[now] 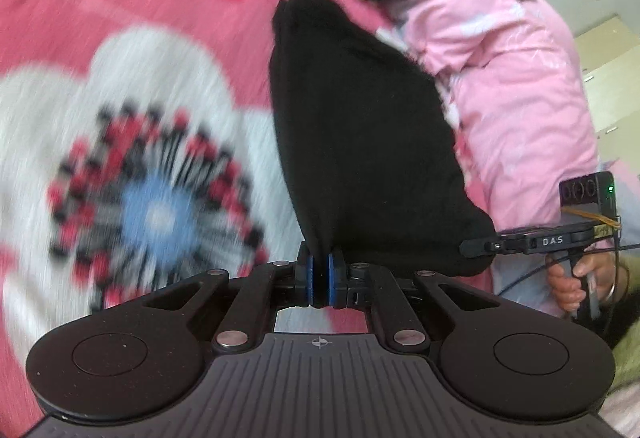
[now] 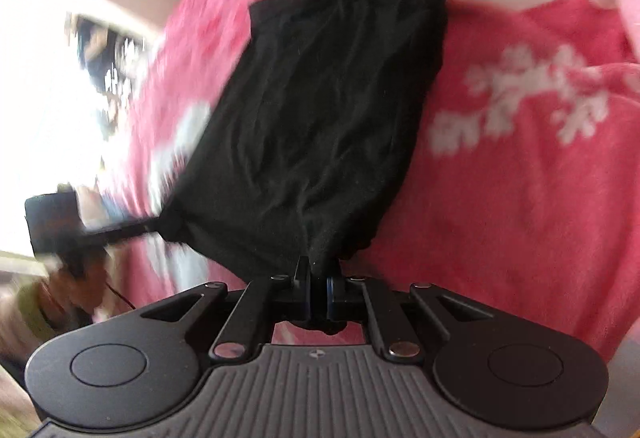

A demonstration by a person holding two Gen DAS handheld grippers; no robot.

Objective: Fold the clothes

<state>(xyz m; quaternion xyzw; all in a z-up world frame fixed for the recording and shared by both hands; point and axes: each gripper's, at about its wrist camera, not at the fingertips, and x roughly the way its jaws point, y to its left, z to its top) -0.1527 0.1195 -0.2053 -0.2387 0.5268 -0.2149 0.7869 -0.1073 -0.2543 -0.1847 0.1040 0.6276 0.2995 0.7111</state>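
Black garment (image 1: 360,142) hangs above the pink floral blanket (image 1: 120,18). Left gripper (image 1: 320,280) and right gripper (image 2: 318,298) each clamped on a near corner. Looks light, limp, thin knit; hold corners, keep the edge taut.

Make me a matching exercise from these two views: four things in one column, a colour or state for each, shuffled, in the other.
Things:
1. garment
2. blanket
3. left gripper
4. quilt

Colours or states:
A. pale pink, bunched beside the garment
B. black, held at two corners
C. shut on cloth
D. deep pink with white flowers

Pairs: 1-B, 2-D, 3-C, 4-A
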